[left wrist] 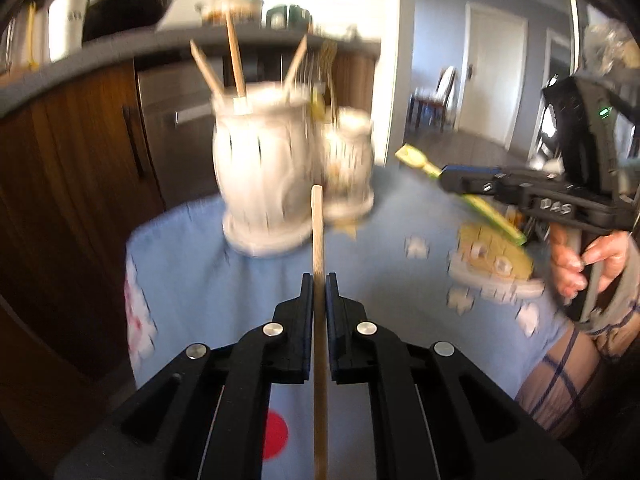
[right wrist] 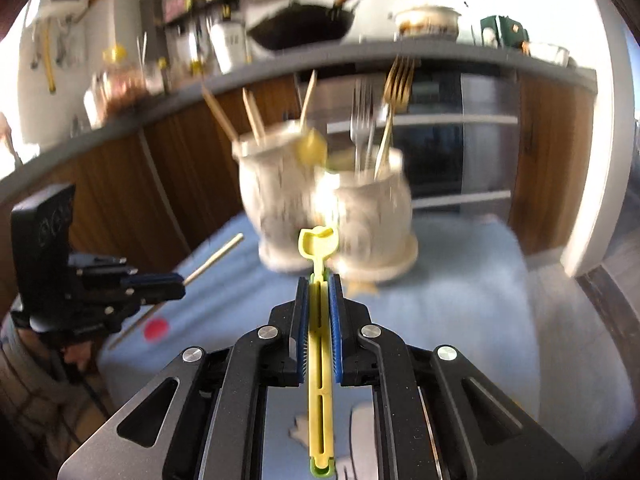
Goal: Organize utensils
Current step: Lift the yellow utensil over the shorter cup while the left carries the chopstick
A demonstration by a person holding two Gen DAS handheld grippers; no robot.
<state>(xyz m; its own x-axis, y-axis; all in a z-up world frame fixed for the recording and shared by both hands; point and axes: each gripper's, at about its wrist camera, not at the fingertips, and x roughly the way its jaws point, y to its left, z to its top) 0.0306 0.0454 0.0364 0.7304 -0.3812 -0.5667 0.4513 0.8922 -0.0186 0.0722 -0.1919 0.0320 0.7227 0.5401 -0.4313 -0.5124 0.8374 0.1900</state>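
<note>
My left gripper (left wrist: 319, 280) is shut on a wooden stick-like utensil (left wrist: 318, 232) that points toward two white ceramic holders. The larger holder (left wrist: 260, 168) has wooden sticks standing in it; the smaller holder (left wrist: 348, 160) beside it has forks. My right gripper (right wrist: 319, 280) is shut on a yellow-green plastic utensil (right wrist: 318, 248), held above the cloth and aimed at the holders (right wrist: 280, 196) (right wrist: 368, 208). The right gripper also shows in the left wrist view (left wrist: 452, 178), and the left gripper in the right wrist view (right wrist: 176, 280). Both views are motion-blurred.
A light blue cloth (left wrist: 200, 264) with printed patterns covers the small table. A kitchen counter (right wrist: 160, 92) with a black wok (right wrist: 304, 24), jars and pots runs behind. Wooden cabinets (left wrist: 72, 152) and an oven (right wrist: 460, 140) stand below it.
</note>
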